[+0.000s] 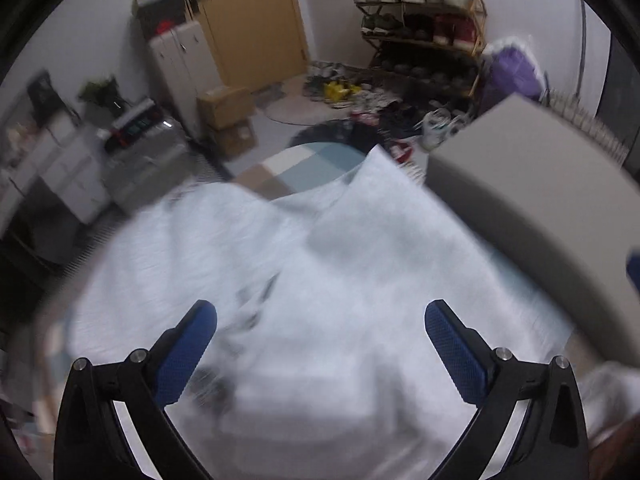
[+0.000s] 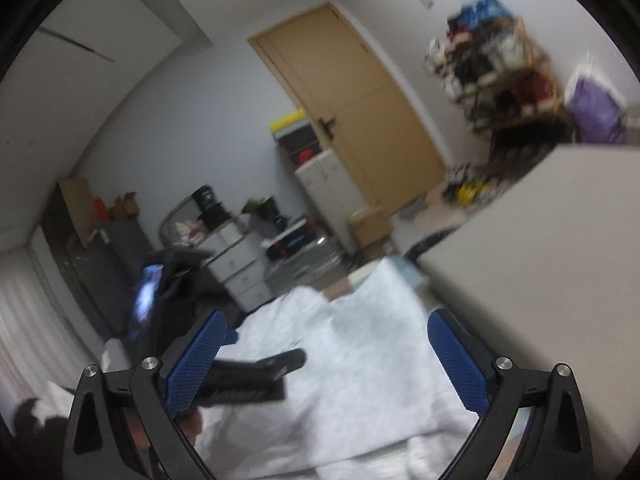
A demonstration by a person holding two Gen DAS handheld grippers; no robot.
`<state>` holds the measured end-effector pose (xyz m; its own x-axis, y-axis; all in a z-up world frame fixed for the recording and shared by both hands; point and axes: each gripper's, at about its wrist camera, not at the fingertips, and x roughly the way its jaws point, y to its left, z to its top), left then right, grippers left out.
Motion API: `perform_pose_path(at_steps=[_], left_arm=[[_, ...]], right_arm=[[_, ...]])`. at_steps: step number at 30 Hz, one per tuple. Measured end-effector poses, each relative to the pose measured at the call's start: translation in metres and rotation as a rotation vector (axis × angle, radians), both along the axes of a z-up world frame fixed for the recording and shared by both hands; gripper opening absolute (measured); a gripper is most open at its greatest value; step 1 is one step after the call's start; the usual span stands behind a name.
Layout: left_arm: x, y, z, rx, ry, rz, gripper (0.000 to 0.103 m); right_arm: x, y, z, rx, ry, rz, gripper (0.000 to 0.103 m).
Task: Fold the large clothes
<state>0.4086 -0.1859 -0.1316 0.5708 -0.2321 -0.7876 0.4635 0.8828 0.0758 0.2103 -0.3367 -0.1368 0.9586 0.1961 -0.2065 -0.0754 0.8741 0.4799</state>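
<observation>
The large white cotton garment [image 1: 320,264] lies partly folded, more folds likely ahead, both grippers' [image 1: 320,344] [image 2: 324,356] fingers spread, holding nothing.

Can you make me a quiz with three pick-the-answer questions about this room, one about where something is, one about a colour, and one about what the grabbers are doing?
1. Where is the shoe rack?
A. Against the far wall, right of the door
B. On the white cloth
C. Beside the white drawers

2. What colour are the pads on the grabber fingers?
A. Red
B. Blue
C. Green

3. How are the left gripper and the right gripper set?
A. Both squeezing the cloth
B. One shut, one open
C. Both open, holding nothing

Answers:
1. A, the shelves of shoes stand by the wall to the right of the tan door.
2. B, the textured pads are plainly blue in both views.
3. C, each pair of fingers stands wide apart above the white cloth with nothing pinched.
</observation>
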Motion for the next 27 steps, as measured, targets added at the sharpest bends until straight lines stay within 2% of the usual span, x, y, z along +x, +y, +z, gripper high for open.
perform_pose_path(at_steps=[2,5,7,9,11,13,14,17,19,20,21,23,24,27], left_arm=[[0.023,-0.006,0.0,-0.136,0.095,-0.035,0.102],[0.042,-0.029,0.0,-0.297,0.188,-0.175,0.102],[0.052,-0.045,-0.01,-0.336,0.246,-0.22,0.102],[0.059,-0.057,-0.016,-0.358,0.305,-0.224,0.102],[0.072,-0.062,-0.031,-0.393,0.369,-0.197,0.102],[0.082,-0.059,-0.051,-0.454,0.474,-0.163,0.1],[0.08,-0.057,-0.045,-0.488,0.448,-0.168,0.101],[0.077,-0.048,-0.031,-0.566,0.504,-0.169,0.101],[0.068,-0.041,-0.01,-0.616,0.444,-0.206,0.101],[0.065,-0.039,-0.009,-0.619,0.422,-0.202,0.101],[0.066,-0.038,-0.014,-0.61,0.436,-0.19,0.101],[0.072,-0.035,-0.038,-0.577,0.536,-0.113,0.099],[0.069,-0.029,-0.041,-0.591,0.547,-0.099,0.099],[0.038,-0.014,-0.014,-0.571,0.473,-0.16,0.099]], right_arm=[[-0.004,0.002,0.001,-0.008,-0.04,-0.041,0.103],[-0.005,-0.001,0.005,0.025,-0.069,-0.002,0.103],[-0.011,-0.007,0.007,0.04,-0.09,-0.025,0.103],[-0.014,-0.012,0.006,0.064,-0.097,-0.037,0.103],[-0.011,-0.018,0.003,0.107,-0.085,-0.034,0.103],[-0.013,-0.025,0.002,0.134,-0.063,-0.022,0.103],[-0.014,-0.026,0.0,0.143,-0.055,-0.016,0.103],[-0.013,-0.027,-0.001,0.151,-0.042,0.001,0.103],[-0.016,-0.026,-0.002,0.148,-0.05,0.008,0.103],[-0.018,-0.025,-0.001,0.143,-0.059,0.007,0.103],[-0.019,-0.024,-0.001,0.138,-0.065,0.007,0.103],[-0.019,-0.023,0.0,0.123,-0.073,0.004,0.103],[-0.018,-0.022,-0.001,0.112,-0.069,0.0,0.103],[-0.012,-0.018,-0.001,0.097,-0.045,0.012,0.103]])
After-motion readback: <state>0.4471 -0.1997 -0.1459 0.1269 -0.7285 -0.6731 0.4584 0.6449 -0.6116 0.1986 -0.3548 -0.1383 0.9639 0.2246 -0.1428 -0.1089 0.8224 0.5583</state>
